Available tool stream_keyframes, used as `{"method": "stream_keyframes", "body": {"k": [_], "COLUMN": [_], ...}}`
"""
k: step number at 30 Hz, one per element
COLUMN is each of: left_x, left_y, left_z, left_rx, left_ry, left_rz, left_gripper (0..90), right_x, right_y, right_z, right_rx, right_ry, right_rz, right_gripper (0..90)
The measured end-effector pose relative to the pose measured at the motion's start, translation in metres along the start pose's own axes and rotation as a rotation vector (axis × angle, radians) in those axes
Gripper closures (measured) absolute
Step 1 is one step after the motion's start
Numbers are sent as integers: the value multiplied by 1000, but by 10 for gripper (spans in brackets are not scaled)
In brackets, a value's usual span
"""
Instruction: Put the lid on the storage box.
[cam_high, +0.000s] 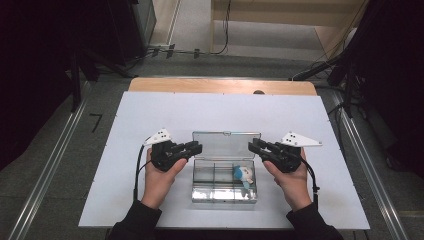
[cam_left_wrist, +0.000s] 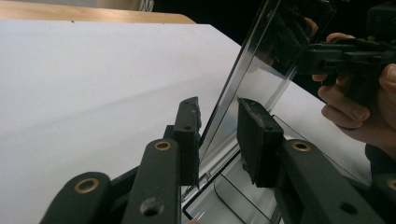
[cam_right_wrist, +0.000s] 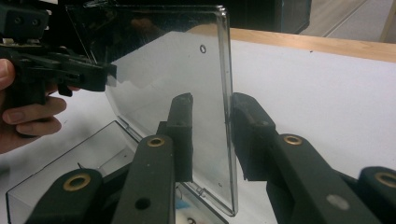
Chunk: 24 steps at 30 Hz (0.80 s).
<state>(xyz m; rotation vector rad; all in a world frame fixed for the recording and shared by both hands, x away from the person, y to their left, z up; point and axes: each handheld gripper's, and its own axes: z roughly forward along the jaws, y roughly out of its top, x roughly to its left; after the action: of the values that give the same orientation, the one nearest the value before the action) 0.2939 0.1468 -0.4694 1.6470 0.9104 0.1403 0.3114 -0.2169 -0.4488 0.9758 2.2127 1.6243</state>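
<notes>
A clear plastic box sits on the white board with its lid standing upright at the back. A small blue and white toy figure lies in the box's right compartment. My left gripper reaches to the lid's left edge. In the left gripper view the lid runs between the jaws of the left gripper, and a gap shows on both sides, so it is open. My right gripper straddles the lid's right edge. The right gripper is open, with a clear gap at one pad.
The white board covers a wooden table whose far edge shows behind it. Grey floor with metal rails flanks both sides. Dark stands and cables stand beyond the table.
</notes>
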Motion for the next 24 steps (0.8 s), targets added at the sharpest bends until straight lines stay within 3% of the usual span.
{"method": "stream_keyframes", "body": {"k": [5, 10, 13, 17, 24], "left_x": [-4, -3, -1, -1, -5], "left_y": [0, -4, -7, -11, -19], "left_z": [-4, -12, -18, -22, -25], "left_rx": [28, 31, 35, 54, 62], "left_ry": [15, 17, 15, 54, 39], "left_rz": [20, -4, -12, 1, 8], "left_gripper": [596, 576, 629, 687, 805], "right_x": [3, 5, 6, 6, 9], "right_y": [0, -1, -2, -3, -4], "right_z": [-2, -3, -4, -5, -7], "right_rx": [3, 0, 2, -1, -1], "right_ry": [-7, -7, -8, -7, -10], "right_rz": [-7, -16, -12, -17, -18], "right_gripper": [676, 676, 675, 673, 669]}}
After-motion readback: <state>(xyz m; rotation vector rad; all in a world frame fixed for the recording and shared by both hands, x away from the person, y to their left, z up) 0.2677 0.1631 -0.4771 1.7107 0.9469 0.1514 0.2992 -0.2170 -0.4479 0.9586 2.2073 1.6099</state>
